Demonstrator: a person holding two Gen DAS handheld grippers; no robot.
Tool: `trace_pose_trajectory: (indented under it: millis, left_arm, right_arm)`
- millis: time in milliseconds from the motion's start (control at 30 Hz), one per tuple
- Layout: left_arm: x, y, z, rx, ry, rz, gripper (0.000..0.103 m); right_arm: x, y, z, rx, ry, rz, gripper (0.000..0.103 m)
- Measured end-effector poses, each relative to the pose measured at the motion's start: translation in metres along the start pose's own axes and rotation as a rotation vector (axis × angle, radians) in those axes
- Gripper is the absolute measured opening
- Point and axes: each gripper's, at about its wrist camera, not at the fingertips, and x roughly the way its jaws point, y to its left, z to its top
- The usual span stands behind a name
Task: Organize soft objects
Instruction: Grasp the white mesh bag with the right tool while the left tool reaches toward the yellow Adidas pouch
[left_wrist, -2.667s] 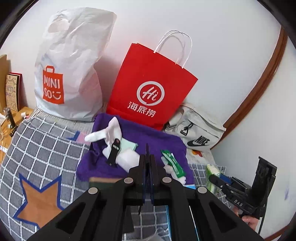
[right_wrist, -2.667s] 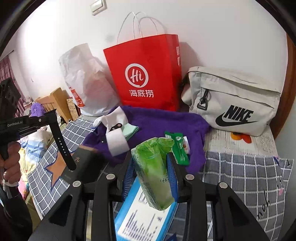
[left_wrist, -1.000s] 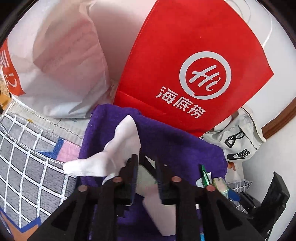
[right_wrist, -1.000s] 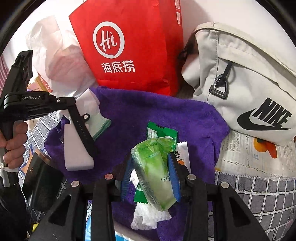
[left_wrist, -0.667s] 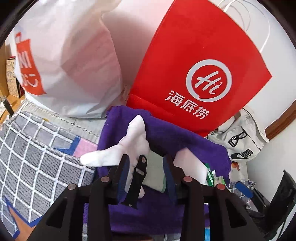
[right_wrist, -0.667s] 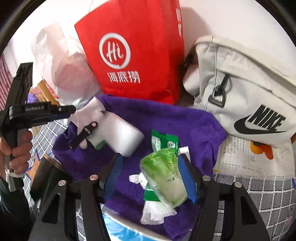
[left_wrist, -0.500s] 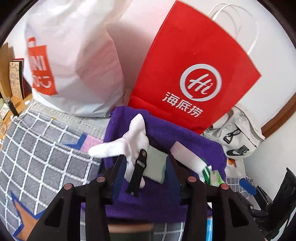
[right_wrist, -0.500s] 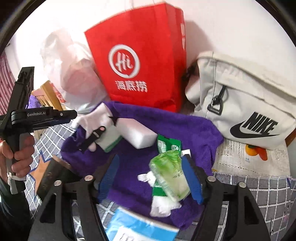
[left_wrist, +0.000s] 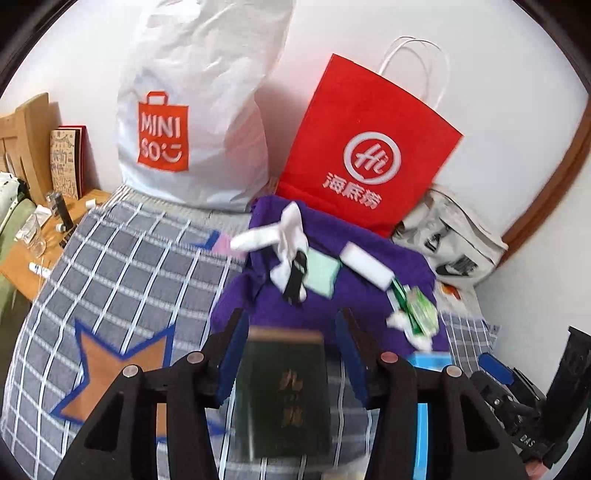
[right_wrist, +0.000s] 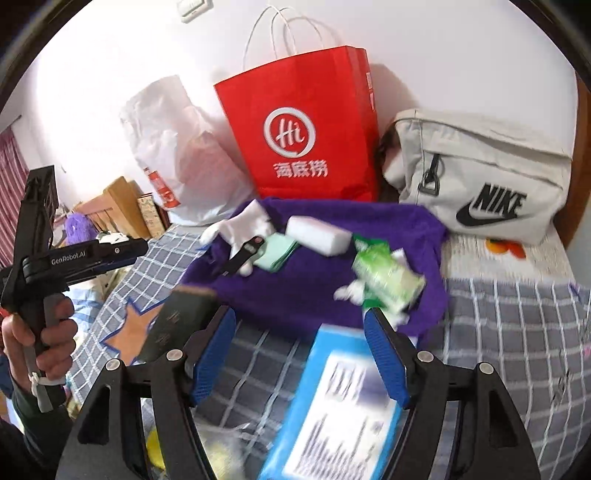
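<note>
Two claws: left claw (left_wrist: 291, 347) and right claw (right_wrist: 301, 347) both gape with nothing gripped; their jaws have just been opening.
Soft things: on the purple towel (left_wrist: 332, 306) lie the white glove (left_wrist: 284, 236), white sponge (left_wrist: 365, 264), pale green cloth (left_wrist: 319, 273) and green tissue pack (right_wrist: 384, 278).
Towel's place: on the checked bedspread (left_wrist: 122, 266), in front of the red bag (left_wrist: 365, 147).
Next pick: I judge a dark book (left_wrist: 284, 391) and blue box (right_wrist: 343, 402) near the towel's front edge are not soft; I'd leave them.
Doing it well: close gently, release low over the towel.
Pose: both claws tilt downward, short of the towel.
</note>
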Motion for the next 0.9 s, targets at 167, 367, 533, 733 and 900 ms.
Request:
trace_pose_trajectory:
  millis: [167, 367, 533, 733, 900]
  left_arm:
    - [-0.023, 0.012, -0.032, -0.003, -0.011, 0.015, 0.047]
    - [-0.032, 0.026, -0.072, -0.024, 0.007, 0.031, 0.048]
    - [-0.033, 0.034, -0.098, -0.018, 0.037, 0.035, 0.048]
    - [-0.033, 0.045, -0.121, -0.006, 0.047, 0.036, 0.052]
    - [-0.032, 0.054, -0.129, -0.002, 0.052, 0.021, 0.052]
  right_arm:
    - [-0.017, 0.025, -0.034, -0.014, 0.043, 0.032, 0.072]
    - [-0.019, 0.058, -0.086, -0.038, 0.114, 0.065, 0.072]
    - [-0.007, 0.07, -0.116, -0.021, 0.17, 0.071, 0.073]
    - [0.012, 0.071, -0.128, 0.002, 0.207, 0.003, 0.075]
    - [0.022, 0.072, -0.129, 0.02, 0.203, -0.038, 0.082]
